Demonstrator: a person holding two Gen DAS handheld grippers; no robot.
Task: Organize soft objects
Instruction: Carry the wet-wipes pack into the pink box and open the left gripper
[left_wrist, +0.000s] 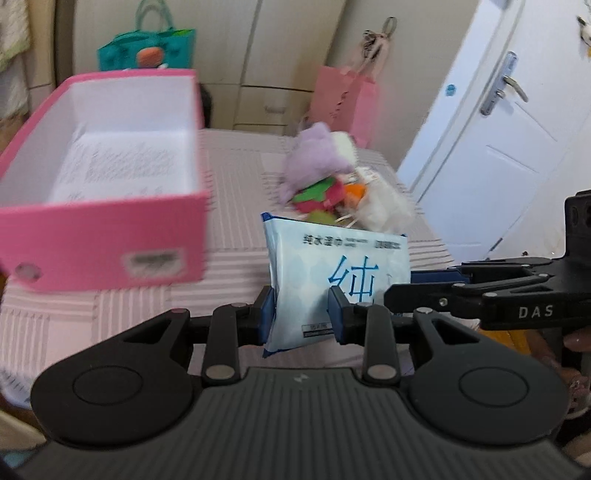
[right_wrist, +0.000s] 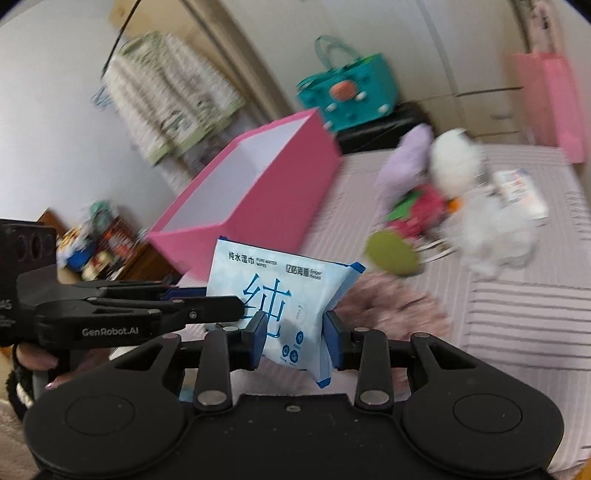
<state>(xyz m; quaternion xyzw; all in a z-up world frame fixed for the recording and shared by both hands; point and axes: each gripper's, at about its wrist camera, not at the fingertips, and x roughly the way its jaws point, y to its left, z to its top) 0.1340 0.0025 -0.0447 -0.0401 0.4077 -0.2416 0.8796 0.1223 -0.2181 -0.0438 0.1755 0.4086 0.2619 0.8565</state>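
A pale blue pack of wet wipes (left_wrist: 325, 273) (right_wrist: 266, 288) hangs in the air above the striped bed, gripped from two sides. My left gripper (left_wrist: 301, 314) is shut on its lower part, and my right gripper (right_wrist: 293, 332) is shut on it too. Each gripper shows side-on in the other's view: the right gripper (left_wrist: 417, 282) comes in from the right, the left gripper (right_wrist: 207, 301) from the left. An open pink box (left_wrist: 110, 229) (right_wrist: 258, 199) with a white inside stands on the bed behind and to the left of the pack. It holds only a printed sheet.
A pile of plush toys (left_wrist: 325, 173) (right_wrist: 443, 184), purple, white and multicoloured, lies on the bed (left_wrist: 236, 236) behind the pack. A teal bag (right_wrist: 343, 88) and a pink bag (left_wrist: 347, 99) stand by the wardrobe. A white door (left_wrist: 498, 122) is at the right.
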